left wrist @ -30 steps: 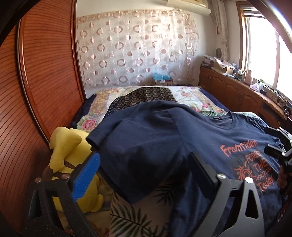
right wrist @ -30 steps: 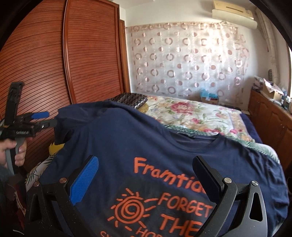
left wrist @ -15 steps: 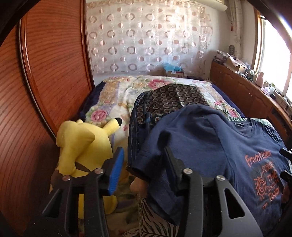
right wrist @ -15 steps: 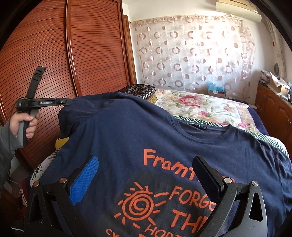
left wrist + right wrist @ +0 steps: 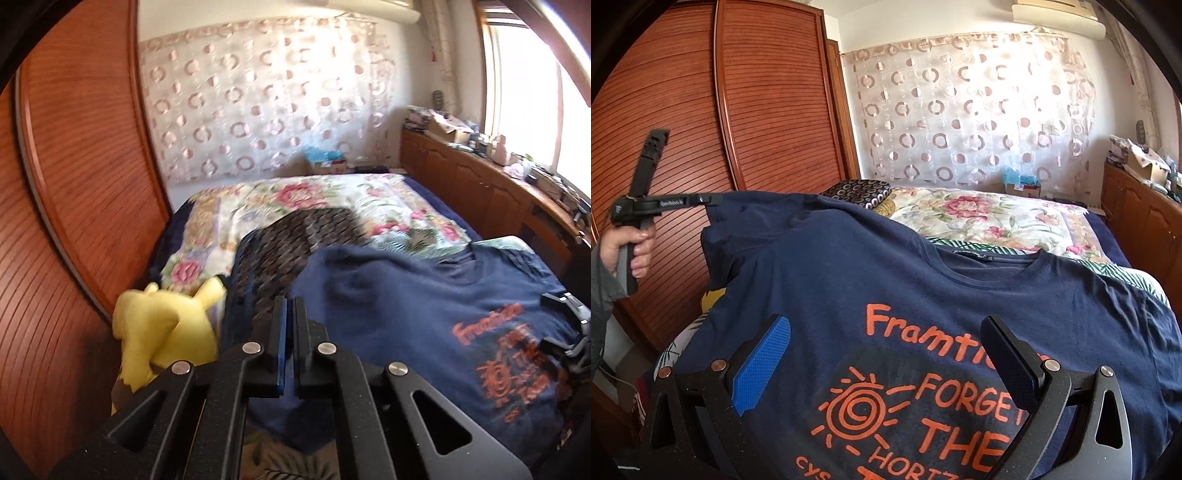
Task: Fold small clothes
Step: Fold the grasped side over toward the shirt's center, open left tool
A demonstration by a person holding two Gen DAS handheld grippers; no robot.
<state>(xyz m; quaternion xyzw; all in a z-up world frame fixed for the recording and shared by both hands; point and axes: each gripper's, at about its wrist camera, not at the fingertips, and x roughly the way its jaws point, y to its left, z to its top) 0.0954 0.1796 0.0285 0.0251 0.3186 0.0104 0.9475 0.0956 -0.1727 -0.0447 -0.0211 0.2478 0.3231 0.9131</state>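
Observation:
A navy T-shirt (image 5: 923,277) with an orange print lies face up on the bed, collar toward the far end. In the right wrist view a hand (image 5: 635,247) holds my left gripper (image 5: 701,199) at the left, shut on the shirt's sleeve edge and holding it up off the bed. From the left wrist view the left gripper (image 5: 290,304) has its jaws pressed together at the edge of the T-shirt (image 5: 424,314). My right gripper (image 5: 884,325) stands open over the print with nothing between its fingers. Part of the right gripper (image 5: 569,321) shows at the shirt's right side.
A yellow plush toy (image 5: 162,332) lies at the bed's left edge by the wooden wardrobe doors (image 5: 738,110). A dark ring-patterned cloth (image 5: 288,236) lies on the floral bedspread (image 5: 295,195) beyond the shirt. A wooden cabinet (image 5: 480,195) with clutter runs along the right under the window.
The left gripper's jaws went from wide open around the sleeve to shut on it, then rose, lifting the sleeve. The right gripper stayed over the print.

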